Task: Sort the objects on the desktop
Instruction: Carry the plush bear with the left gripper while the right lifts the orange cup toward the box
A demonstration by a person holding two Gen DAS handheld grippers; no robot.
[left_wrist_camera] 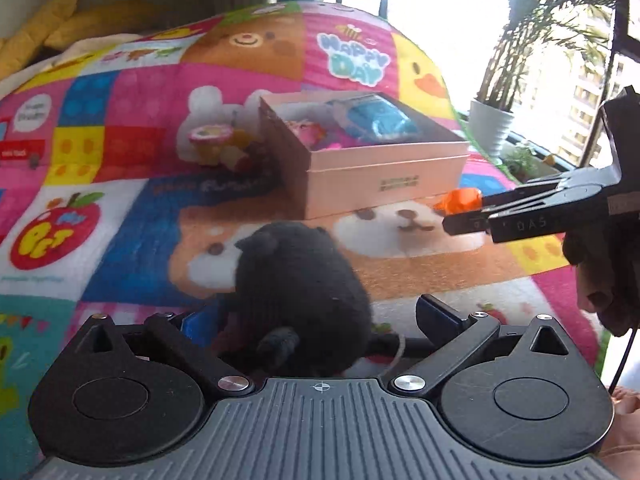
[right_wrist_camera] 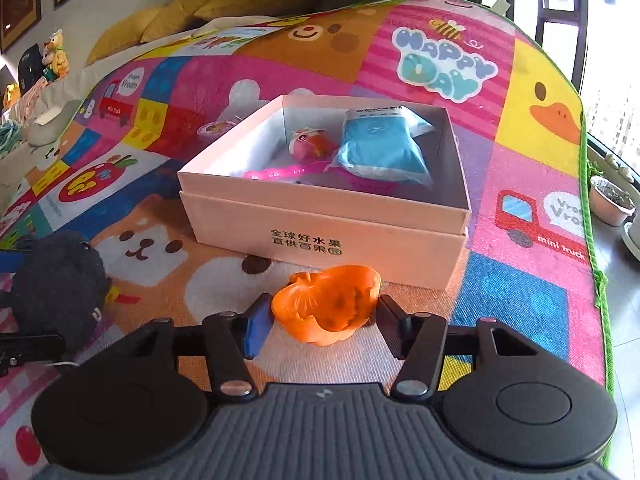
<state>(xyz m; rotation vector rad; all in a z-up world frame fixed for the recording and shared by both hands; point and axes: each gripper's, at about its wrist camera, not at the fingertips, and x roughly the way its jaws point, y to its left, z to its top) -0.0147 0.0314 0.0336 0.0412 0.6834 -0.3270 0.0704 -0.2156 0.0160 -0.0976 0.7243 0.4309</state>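
Note:
A black plush toy (left_wrist_camera: pixel 300 280) lies on the colourful play mat between the wide jaws of my left gripper (left_wrist_camera: pixel 318 320), which is open; its right finger stands clear of the plush. The plush (right_wrist_camera: pixel 60 280) also shows at the left of the right wrist view. My right gripper (right_wrist_camera: pixel 324 326) is shut on an orange cup-shaped toy (right_wrist_camera: pixel 328 304), with a pad against each side, just in front of the pink box (right_wrist_camera: pixel 320 200). From the left wrist view the right gripper (left_wrist_camera: pixel 468 212) carries the orange toy (left_wrist_camera: pixel 460 200) near the box (left_wrist_camera: pixel 384 152). In the box lie a blue packet (right_wrist_camera: pixel 380 148) and pink toys (right_wrist_camera: pixel 308 144).
Small pink and yellow toys (left_wrist_camera: pixel 216 144) sit on the mat left of the box. The mat's right edge (right_wrist_camera: pixel 596 240) drops to a floor with plant pots (right_wrist_camera: pixel 610 200). Yellow cushions (right_wrist_camera: pixel 200 8) lie behind the mat. A person's hand (left_wrist_camera: pixel 600 272) holds the right gripper.

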